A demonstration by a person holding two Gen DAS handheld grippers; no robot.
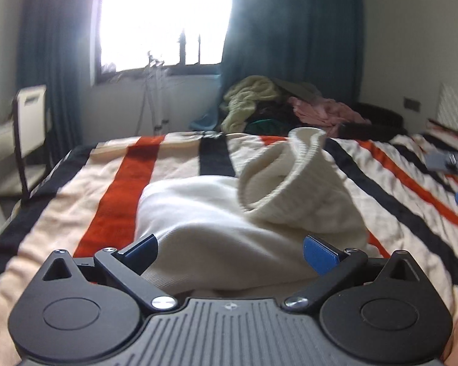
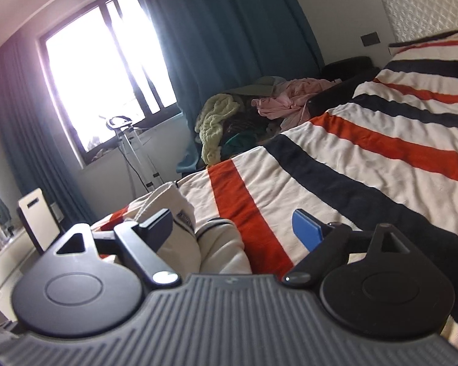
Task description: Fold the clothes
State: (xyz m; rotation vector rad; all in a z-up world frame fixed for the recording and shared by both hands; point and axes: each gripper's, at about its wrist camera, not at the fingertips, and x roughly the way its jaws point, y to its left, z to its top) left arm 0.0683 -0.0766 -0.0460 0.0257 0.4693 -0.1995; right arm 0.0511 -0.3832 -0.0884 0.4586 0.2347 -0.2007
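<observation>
Left wrist view first: the left gripper point(image 1: 230, 251) hangs with its jaws spread wide and nothing between the pads, low over the near end of the cream sweater point(image 1: 216, 222). That sweater lies bunched on the striped blanket point(image 1: 113, 183), and its ribbed cuff or hem point(image 1: 287, 170) stands curled up at the sweater's far right side. In the right wrist view, the right gripper point(image 2: 238, 228) is also parted and empty, with the sweater point(image 2: 198, 238) just under its left finger point(image 2: 157, 224). Beyond the sweater, past the blanket's far edge, a heap of other clothes point(image 1: 278, 103) waits below the curtains point(image 1: 290, 30).

My judgement is that the risk sits in that upright ribbed roll: left as it is, it may flop back or get trapped in the next crease, making a lumpy fold. A pinch through the bunched part could also catch the blanket along with the knit.
</observation>
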